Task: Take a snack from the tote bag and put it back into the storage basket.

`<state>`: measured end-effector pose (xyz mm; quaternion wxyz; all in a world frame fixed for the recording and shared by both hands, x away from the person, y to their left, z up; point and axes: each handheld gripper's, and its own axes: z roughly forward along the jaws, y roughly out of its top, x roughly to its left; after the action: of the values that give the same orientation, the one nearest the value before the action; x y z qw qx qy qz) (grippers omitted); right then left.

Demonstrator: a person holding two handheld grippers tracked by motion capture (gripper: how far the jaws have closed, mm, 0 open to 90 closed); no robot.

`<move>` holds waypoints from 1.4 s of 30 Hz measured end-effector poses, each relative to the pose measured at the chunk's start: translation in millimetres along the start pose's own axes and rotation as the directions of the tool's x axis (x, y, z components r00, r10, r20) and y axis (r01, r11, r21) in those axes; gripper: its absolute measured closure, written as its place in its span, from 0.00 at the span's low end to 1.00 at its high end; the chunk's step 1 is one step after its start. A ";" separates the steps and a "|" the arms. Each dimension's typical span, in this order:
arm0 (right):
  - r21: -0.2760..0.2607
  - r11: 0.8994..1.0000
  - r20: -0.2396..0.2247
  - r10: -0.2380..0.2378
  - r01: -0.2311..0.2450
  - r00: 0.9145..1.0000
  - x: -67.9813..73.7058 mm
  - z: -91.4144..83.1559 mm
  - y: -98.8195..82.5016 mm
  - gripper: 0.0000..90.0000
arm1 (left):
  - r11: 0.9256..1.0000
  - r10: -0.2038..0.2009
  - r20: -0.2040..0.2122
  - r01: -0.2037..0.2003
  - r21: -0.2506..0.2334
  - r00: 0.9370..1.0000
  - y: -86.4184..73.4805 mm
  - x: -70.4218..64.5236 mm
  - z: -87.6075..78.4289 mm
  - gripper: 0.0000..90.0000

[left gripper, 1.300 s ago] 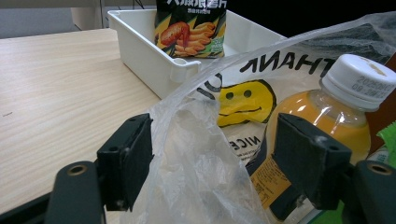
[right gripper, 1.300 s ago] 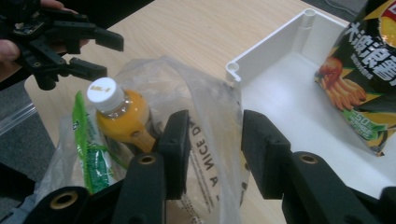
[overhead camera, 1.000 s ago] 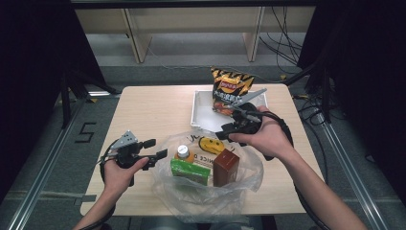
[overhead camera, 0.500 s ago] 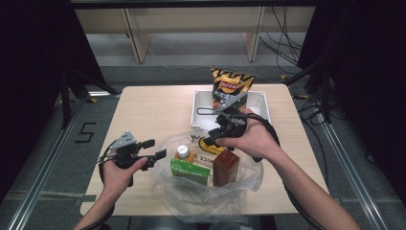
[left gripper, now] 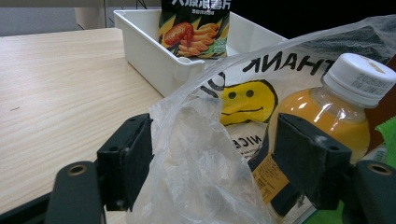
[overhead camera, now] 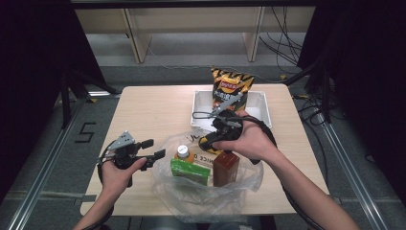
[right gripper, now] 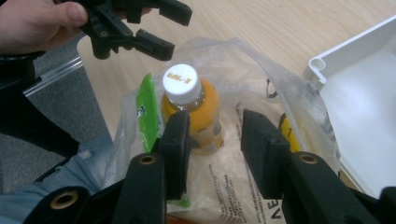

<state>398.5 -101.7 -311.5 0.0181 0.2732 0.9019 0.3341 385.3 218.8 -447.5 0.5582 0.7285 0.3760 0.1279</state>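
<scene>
Nearest the person, a clear plastic bag (overhead camera: 206, 189) lies slumped on the wooden surface (overhead camera: 153, 110), its mouth turned toward the far edge, with a green carton (overhead camera: 189, 170), a brown carton (overhead camera: 226, 168) and an orange juice bottle (overhead camera: 183, 153) standing inside it. The bottle is upright, its long axis running straight up and its white cap (right gripper: 181, 83) uppermost. The right gripper (right gripper: 212, 133) is much the nearer of the two: in its own view the jaws stand apart and point down into the bag, with the bottle just beyond their tips and slightly toward the left jaw, nothing yet pressed between them. So the coming move looks like a short push forward and down to bring the jaws either side of the bottle's body below the cap. The left gripper (overhead camera: 153, 148) sits off to the bag's left side, jaws wide apart, and in the left gripper view a fold of the bag's film (left gripper: 201, 154) rises between them without being pinched; it seems placed to steady or hold open the mouth. Farther back, past the bag, a white tray (overhead camera: 261, 103) holds a bag of chips (overhead camera: 229, 88) leaning upright, well clear of both grippers.
</scene>
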 end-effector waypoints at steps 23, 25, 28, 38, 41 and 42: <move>0.121 0.991 -0.048 -0.056 0.061 0.997 13.6 6.2 3.5 0.73 | 1.000 0.001 0.000 -0.001 0.003 1.000 3.3 -5.2 3.2 0.31; 0.135 0.989 -0.054 -0.058 0.065 0.997 14.1 9.8 3.6 0.73 | 1.000 0.014 0.010 -0.014 0.001 1.000 3.2 -4.2 3.7 0.31; 0.157 0.986 -0.061 -0.050 0.059 0.997 15.4 15.5 3.1 0.73 | 1.000 0.014 0.005 -0.014 0.005 1.000 3.2 -4.1 3.3 0.31; 0.202 0.977 -0.072 -0.053 0.066 0.996 20.0 26.5 4.6 0.73 | 1.000 -0.002 0.003 0.002 0.000 1.000 2.8 -4.8 3.6 0.31; 0.213 0.973 -0.084 -0.069 0.085 0.994 20.6 29.6 5.0 0.73 | 1.000 0.013 0.011 -0.013 0.004 1.000 3.0 -4.2 3.7 0.31; 0.221 0.972 -0.082 -0.065 0.081 0.995 21.3 30.8 4.9 0.73 | 1.000 0.013 0.012 -0.013 0.003 1.000 3.0 -4.2 3.9 0.31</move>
<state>389.4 -69.6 -329.2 -0.0340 0.2276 0.9433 0.2393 386.1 212.9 -445.1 0.5587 0.7325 0.3677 0.1266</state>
